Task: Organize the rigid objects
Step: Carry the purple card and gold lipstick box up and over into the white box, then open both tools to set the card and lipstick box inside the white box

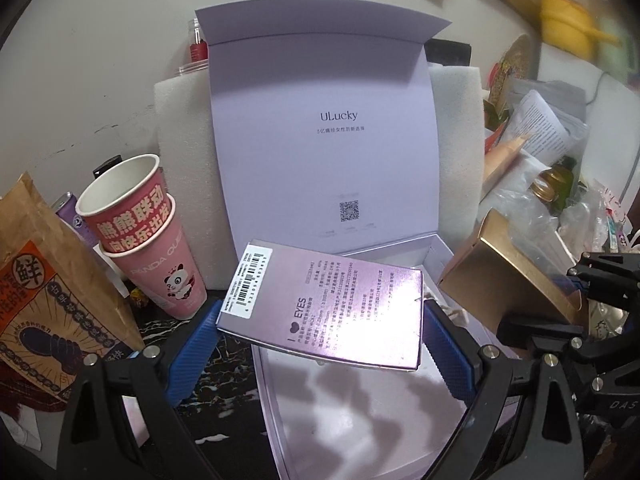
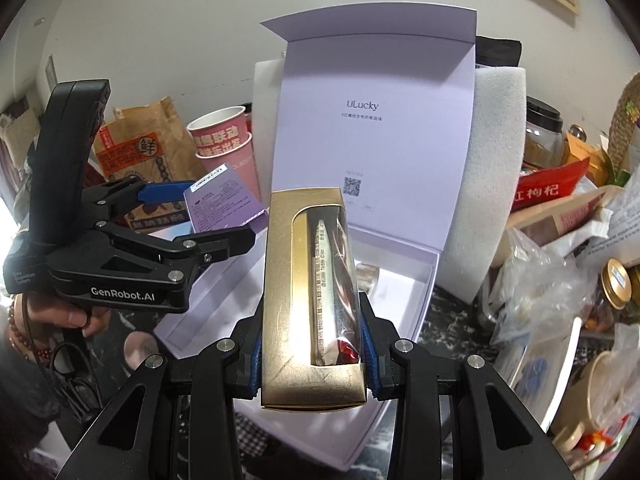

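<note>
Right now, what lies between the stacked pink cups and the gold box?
In the right wrist view, the left claw holding the purple box, with the open ULucky box's raised lid behind; the right claw grips the gold box.

Your left gripper [image 1: 320, 320] holds the eye-product carton [image 1: 324, 304] above the tray of the open ULucky gift box [image 1: 360, 412], whose lid [image 1: 324, 128] stands upright behind it against a foam block [image 1: 180, 128]. To the carton's right, your right gripper [image 2: 312, 354] holds the windowed box [image 2: 308, 300]. Stacked paper cups [image 1: 148, 236] and a paper bag [image 1: 52, 280] stand left of the tray.
</note>
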`<move>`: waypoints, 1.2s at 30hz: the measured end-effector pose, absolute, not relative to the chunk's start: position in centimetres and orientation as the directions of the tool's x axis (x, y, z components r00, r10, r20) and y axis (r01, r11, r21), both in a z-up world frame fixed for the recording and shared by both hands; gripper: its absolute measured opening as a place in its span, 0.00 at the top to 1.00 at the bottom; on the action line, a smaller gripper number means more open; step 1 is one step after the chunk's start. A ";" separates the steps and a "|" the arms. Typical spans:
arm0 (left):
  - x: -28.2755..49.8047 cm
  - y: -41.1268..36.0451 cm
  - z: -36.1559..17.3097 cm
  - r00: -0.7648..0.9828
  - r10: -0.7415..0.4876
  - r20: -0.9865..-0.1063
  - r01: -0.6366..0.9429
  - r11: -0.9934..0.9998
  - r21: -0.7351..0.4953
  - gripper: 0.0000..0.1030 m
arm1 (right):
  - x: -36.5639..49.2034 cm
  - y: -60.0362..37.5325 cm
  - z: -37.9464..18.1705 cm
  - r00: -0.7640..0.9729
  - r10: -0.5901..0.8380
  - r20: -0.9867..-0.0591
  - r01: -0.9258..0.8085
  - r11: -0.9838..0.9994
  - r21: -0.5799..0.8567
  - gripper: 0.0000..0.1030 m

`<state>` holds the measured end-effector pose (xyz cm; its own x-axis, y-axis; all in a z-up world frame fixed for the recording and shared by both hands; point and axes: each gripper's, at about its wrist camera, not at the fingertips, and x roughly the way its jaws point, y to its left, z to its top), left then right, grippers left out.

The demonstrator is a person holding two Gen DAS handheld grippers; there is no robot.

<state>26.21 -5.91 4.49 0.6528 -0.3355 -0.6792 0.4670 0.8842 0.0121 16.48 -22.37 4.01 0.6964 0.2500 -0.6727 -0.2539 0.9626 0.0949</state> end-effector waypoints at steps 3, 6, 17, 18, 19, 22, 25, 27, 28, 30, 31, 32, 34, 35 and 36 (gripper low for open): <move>27.1 -6.2 3.8 0.649 -0.326 -0.687 0.466 0.885 0.020 0.05 | 17.3 -22.3 3.7 0.690 0.241 -0.682 -0.251 0.964 0.087 0.64; 28.1 -6.4 3.2 0.638 -0.321 -0.700 0.465 0.885 0.019 0.05 | 18.2 -22.2 3.1 0.681 0.236 -0.693 -0.251 0.964 0.082 0.64; 30.3 -8.1 1.7 0.625 -0.298 -0.721 0.476 0.878 0.050 0.05 | 20.8 -22.8 1.7 0.658 0.213 -0.722 -0.229 0.970 0.077 0.64; 30.5 -8.4 1.5 0.622 -0.295 -0.725 0.479 0.876 0.054 0.05 | 20.9 -22.8 1.6 0.658 0.210 -0.723 -0.226 0.971 0.076 0.64; 30.7 -8.5 1.4 0.620 -0.294 -0.727 0.480 0.876 0.056 0.05 | 21.1 -22.8 1.5 0.657 0.206 -0.726 -0.223 0.972 0.074 0.64; 31.2 -9.1 0.9 0.607 -0.290 -0.740 0.484 0.873 0.055 0.05 | 21.6 -23.0 1.2 0.651 0.196 -0.733 -0.214 0.974 0.070 0.64; 32.0 -9.7 0.2 0.589 -0.285 -0.757 0.485 0.873 0.049 0.05 | 21.9 -23.4 0.8 0.647 0.186 -0.739 -0.202 0.977 0.069 0.64; 32.4 -9.9 -0.1 0.576 -0.285 -0.766 0.487 0.872 0.042 0.05 | 22.2 -23.6 0.7 0.645 0.182 -0.742 -0.193 0.979 0.072 0.64; 32.6 -10.0 -0.2 0.572 -0.283 -0.770 0.487 0.872 0.042 0.05 | 22.4 -23.6 0.6 0.644 0.179 -0.744 -0.189 0.979 0.072 0.64; 32.9 -10.2 -0.5 0.572 -0.272 -0.774 0.483 0.874 0.049 0.05 | 22.5 -23.8 0.5 0.644 0.176 -0.745 -0.183 0.980 0.073 0.64; 33.1 -10.3 -0.7 0.569 -0.268 -0.778 0.482 0.875 0.050 0.05 | 22.6 -23.9 0.4 0.642 0.176 -0.746 -0.182 0.981 0.074 0.64; 33.2 -10.4 -0.8 0.566 -0.265 -0.781 0.480 0.876 0.051 0.05 | 22.7 -23.8 0.4 0.641 0.176 -0.747 -0.183 0.980 0.074 0.64; 33.4 -10.5 -1.2 0.561 -0.255 -0.787 0.475 0.879 0.054 0.05 | 22.8 -23.8 0.2 0.635 0.175 -0.752 -0.183 0.980 0.074 0.64; 33.5 -10.6 -1.4 0.557 -0.251 -0.791 0.472 0.880 0.053 0.05 | 22.9 -23.7 0.1 0.633 0.176 -0.754 -0.183 0.980 0.075 0.64; 33.4 -10.9 -1.5 0.554 -0.249 -0.794 0.472 0.880 0.053 0.05 | 23.0 -23.7 0.0 0.630 0.175 -0.757 -0.181 0.980 0.076 0.64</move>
